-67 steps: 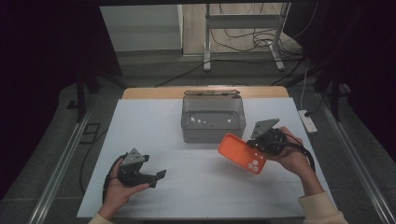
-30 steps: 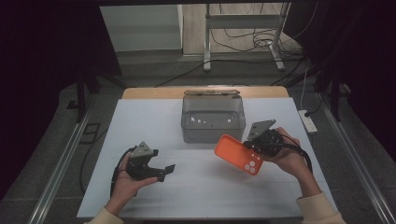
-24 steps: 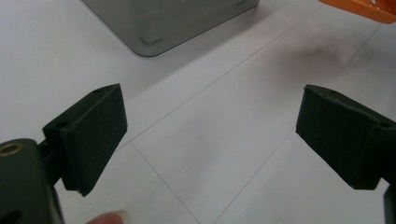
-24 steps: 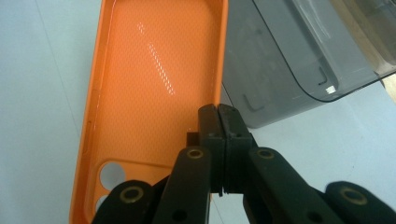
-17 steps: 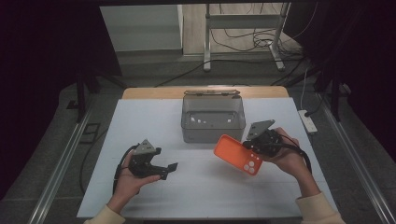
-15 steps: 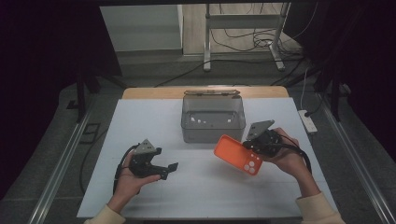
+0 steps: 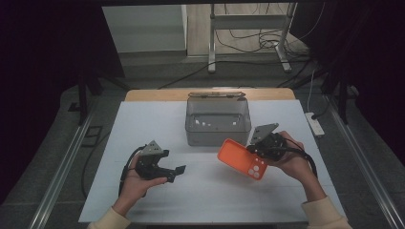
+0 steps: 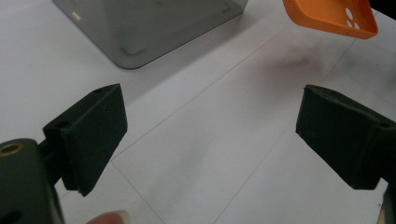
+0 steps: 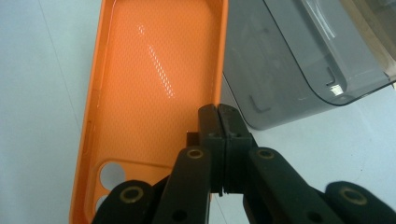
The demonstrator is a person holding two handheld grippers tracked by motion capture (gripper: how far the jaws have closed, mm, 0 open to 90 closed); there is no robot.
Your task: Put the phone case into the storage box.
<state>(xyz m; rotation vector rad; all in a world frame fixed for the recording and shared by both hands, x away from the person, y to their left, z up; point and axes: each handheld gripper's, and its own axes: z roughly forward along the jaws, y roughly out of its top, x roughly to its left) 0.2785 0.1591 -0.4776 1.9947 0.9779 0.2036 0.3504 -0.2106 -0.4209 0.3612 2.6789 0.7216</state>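
High view: my right hand-held gripper [image 7: 261, 151] has its jaws clamped on the edge of an orange phone case [image 7: 242, 159], held tilted above the white table [image 7: 210, 195], just in front of the grey translucent bin [image 7: 218, 121]. Right gripper view confirms it: jaws pressed together on the case's long rim, the case's textured inside facing the camera, bin close beside. Left hand-held gripper [image 7: 174, 172] hangs over the table with jaws wide apart, nothing between them, well apart from the case.
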